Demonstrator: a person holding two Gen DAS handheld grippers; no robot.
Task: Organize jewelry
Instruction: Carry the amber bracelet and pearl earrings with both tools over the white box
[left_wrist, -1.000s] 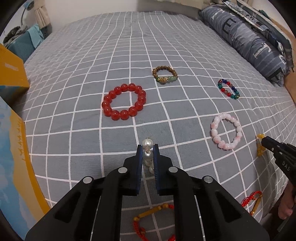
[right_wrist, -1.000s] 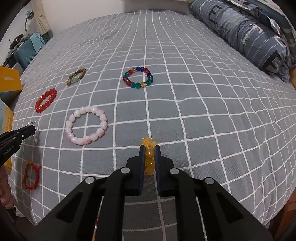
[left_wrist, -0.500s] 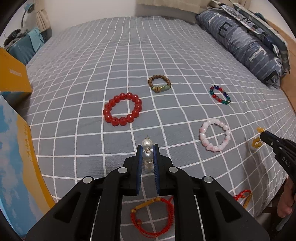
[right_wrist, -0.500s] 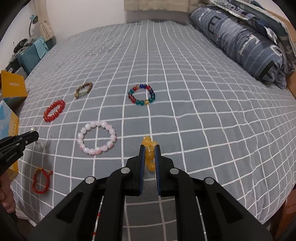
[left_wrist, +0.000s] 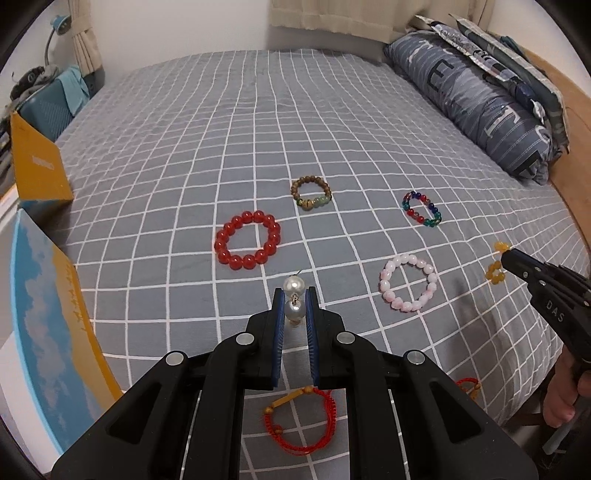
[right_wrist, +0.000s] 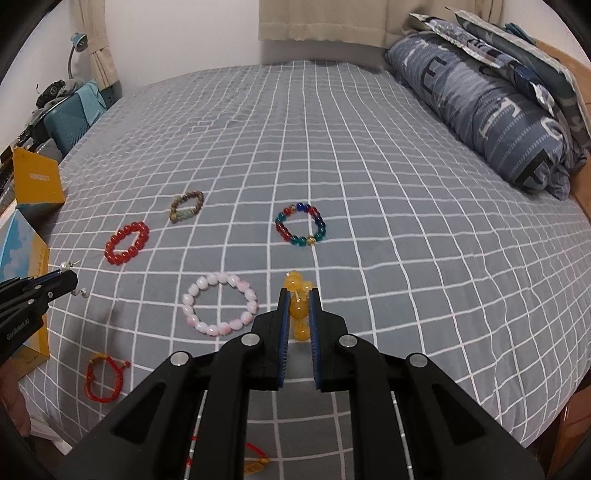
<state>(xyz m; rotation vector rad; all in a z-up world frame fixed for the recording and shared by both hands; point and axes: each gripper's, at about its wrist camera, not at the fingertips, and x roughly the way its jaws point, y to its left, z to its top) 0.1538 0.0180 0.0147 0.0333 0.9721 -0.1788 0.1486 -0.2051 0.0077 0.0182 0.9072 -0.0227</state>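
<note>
A grey checked bed (left_wrist: 258, 129) carries round bead bracelets; left tool (left_wrist: 295, 299) pinches smooth pearl beads (left_wrist: 294, 291), right tool (right_wrist: 299, 299) glossy yellow beads (right_wrist: 297, 295).

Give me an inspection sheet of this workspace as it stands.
Surface: grey grid-checked bedsheet.
Job's things: red bead bracelet, wooden bead bracelet, multicolour bead bracelet, pink bead bracelet and red cord bracelet lie apart on it.
Clutter: yellow boxes at left edge.
Grippers: left gripper shut on pearl piece; right gripper shut on yellow bead piece.
Cables: nothing seen.
Surroundings: striped pillow, curtain, blue lamp.
</note>
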